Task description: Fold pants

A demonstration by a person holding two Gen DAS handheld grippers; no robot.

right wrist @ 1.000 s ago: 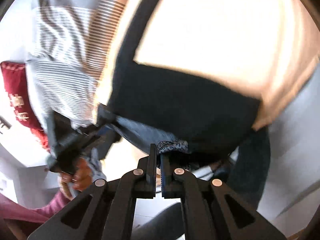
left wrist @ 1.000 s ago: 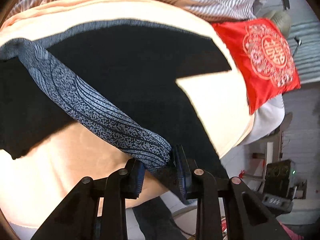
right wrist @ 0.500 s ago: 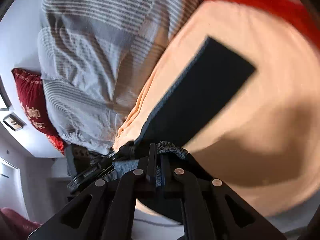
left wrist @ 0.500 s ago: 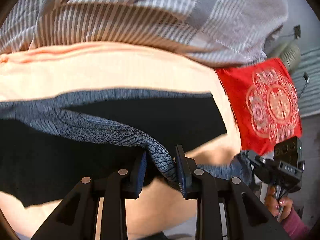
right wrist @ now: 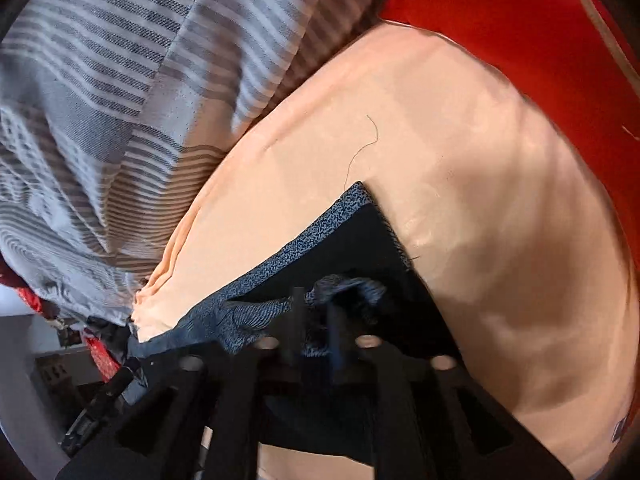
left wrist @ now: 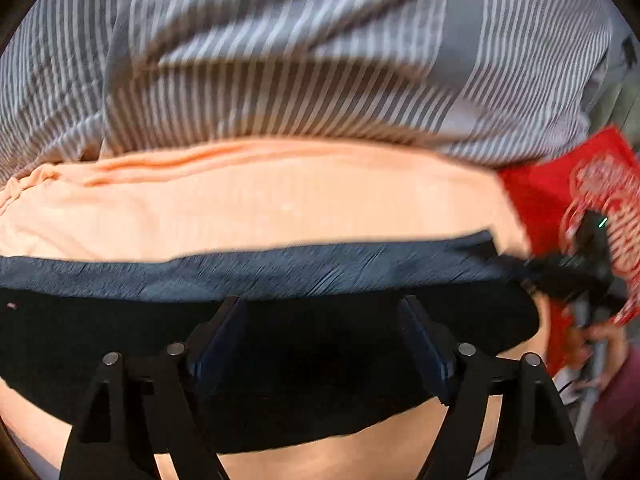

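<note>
The dark pants (left wrist: 280, 380) with a blue-grey patterned band (left wrist: 280, 272) lie folded flat on the peach sheet (left wrist: 256, 200). My left gripper (left wrist: 320, 336) is open just above the black cloth, holding nothing. The right gripper shows at the right end of the band in the left wrist view (left wrist: 576, 280). In the right wrist view my right gripper (right wrist: 316, 320) is nearly closed on a bunched bit of the patterned band (right wrist: 348, 286), low over the pants (right wrist: 360, 248). The view is blurred.
A grey striped duvet (left wrist: 300, 52) is heaped behind the pants and also shows in the right wrist view (right wrist: 100, 100). A red cushion (left wrist: 560, 192) lies at the right, seen in the right wrist view too (right wrist: 540, 32). The bed edge (left wrist: 280, 464) is close below.
Both grippers carried the patterned band across and down onto the pants. My left gripper has opened and let go of the band. The right gripper still pinches its end.
</note>
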